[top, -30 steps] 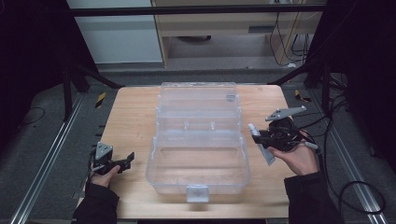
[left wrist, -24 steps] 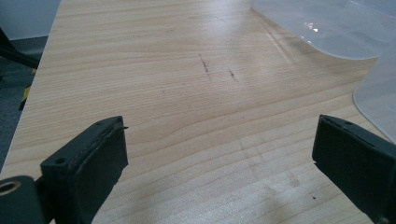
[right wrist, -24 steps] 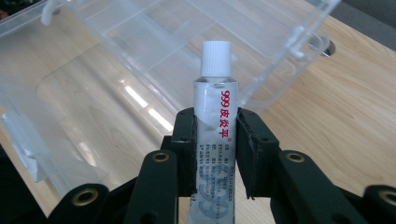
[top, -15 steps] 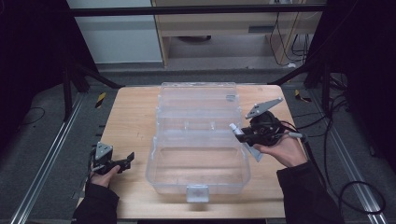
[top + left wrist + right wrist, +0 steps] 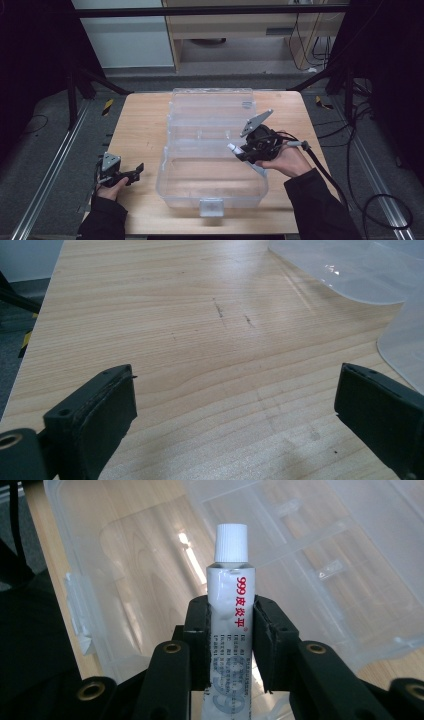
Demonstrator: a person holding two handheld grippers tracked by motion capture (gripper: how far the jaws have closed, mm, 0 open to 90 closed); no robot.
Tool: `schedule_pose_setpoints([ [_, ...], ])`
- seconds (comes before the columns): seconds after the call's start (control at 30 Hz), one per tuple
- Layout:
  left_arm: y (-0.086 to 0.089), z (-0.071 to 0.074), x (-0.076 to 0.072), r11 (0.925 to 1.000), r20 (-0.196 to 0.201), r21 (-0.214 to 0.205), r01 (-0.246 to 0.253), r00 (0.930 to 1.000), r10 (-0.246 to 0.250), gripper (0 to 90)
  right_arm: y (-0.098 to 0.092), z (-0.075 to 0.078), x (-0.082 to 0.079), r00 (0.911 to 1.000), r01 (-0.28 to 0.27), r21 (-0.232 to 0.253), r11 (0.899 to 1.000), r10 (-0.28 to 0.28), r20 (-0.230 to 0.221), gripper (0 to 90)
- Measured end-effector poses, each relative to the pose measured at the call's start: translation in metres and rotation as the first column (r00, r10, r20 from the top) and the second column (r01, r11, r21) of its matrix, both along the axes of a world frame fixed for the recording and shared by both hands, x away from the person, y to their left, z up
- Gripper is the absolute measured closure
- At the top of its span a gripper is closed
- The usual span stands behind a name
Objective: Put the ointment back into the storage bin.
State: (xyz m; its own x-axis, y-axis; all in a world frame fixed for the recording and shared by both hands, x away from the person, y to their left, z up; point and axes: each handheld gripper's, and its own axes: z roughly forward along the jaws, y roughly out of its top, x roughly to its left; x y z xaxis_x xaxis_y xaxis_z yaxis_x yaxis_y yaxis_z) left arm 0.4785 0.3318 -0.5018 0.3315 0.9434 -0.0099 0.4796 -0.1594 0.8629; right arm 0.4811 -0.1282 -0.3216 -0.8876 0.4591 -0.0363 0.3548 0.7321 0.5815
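Pinching a small white tube [image 5: 231, 612] between their black pads, the right tongs [image 5: 246, 150] are clamped tight on its body, with the white ribbed cap sticking out past the tips and red print running along the side. In the high view the tube hangs over the clear plastic box [image 5: 210, 192], above the right part of its open near tray, just inside the right wall. The box stands in the middle of the bench [image 5: 142, 115], its lid laid back toward the far edge and its latch facing the near edge. The left tongs [image 5: 134, 172] sit low by the near left corner of the bench, well apart from the box. Their jaws are spread wide, holding nothing, with bare wood between them in the left gripper view.
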Motion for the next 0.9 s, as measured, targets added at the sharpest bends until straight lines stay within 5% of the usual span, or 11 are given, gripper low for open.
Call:
schedule_pose_setpoints([
  [0.37, 0.0, 0.0, 0.0, 1.0, 0.0, -0.001, -0.001, 1.0, 0.001, 2.7, 0.017, -0.021, 0.002, 0.9915, -0.127, -0.078, 0.989, 0.124, -0.041, 69.9],
  [0.9, 0.0, 0.0, 0.0, 1.0, 0.001, -0.005, -0.001, 1.0, 0.001, 2.7, 0.034, -0.05, -0.002, 0.959, -0.282, -0.178, 0.943, 0.27, -0.085, 69.9],
])
